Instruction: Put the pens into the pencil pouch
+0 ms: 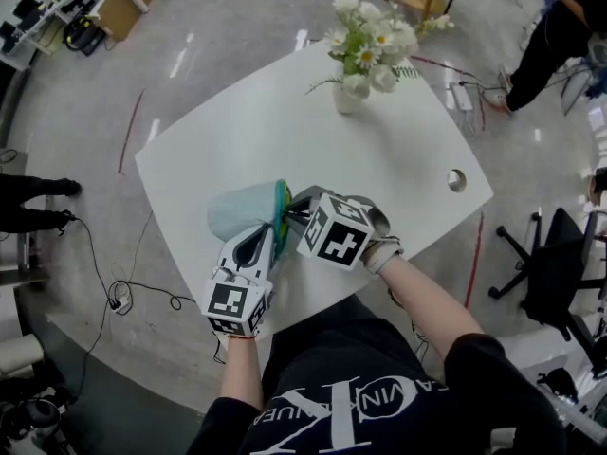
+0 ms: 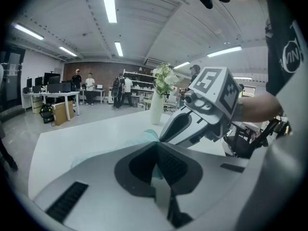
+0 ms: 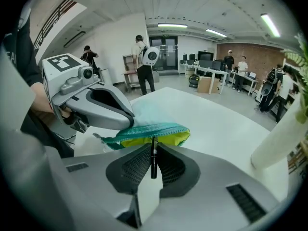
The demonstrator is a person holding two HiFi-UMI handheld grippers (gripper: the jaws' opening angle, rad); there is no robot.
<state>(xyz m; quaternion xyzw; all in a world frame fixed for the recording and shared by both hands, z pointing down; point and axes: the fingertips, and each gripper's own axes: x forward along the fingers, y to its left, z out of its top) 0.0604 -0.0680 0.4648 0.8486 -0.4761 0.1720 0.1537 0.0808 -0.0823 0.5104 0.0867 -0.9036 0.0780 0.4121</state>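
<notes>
The right gripper [image 3: 153, 147] is squeezing a thin black pen [image 3: 153, 159]. The pen sits straight between its two jaws and points forward, away from the gripper. Just in front of the jaw tips is the pencil pouch [image 3: 147, 129]. Its mouth is open toward this gripper, with a green zip edge on top and yellow inside. The far end of the pen is right at that yellow opening. I cannot tell if it has gone inside.

The left gripper [image 2: 155, 161] is pinched tight on the pouch. A bit of the pale blue-green cloth is caught between its closed jaws. The rest of the pouch lies ahead of it on the white table [image 1: 398, 159]. This gripper is just beside the right one, on its left, and it grips the pouch near the open end.

Far ahead of both grippers, well apart from the pouch, stands a vase of white flowers [image 1: 365, 50].
</notes>
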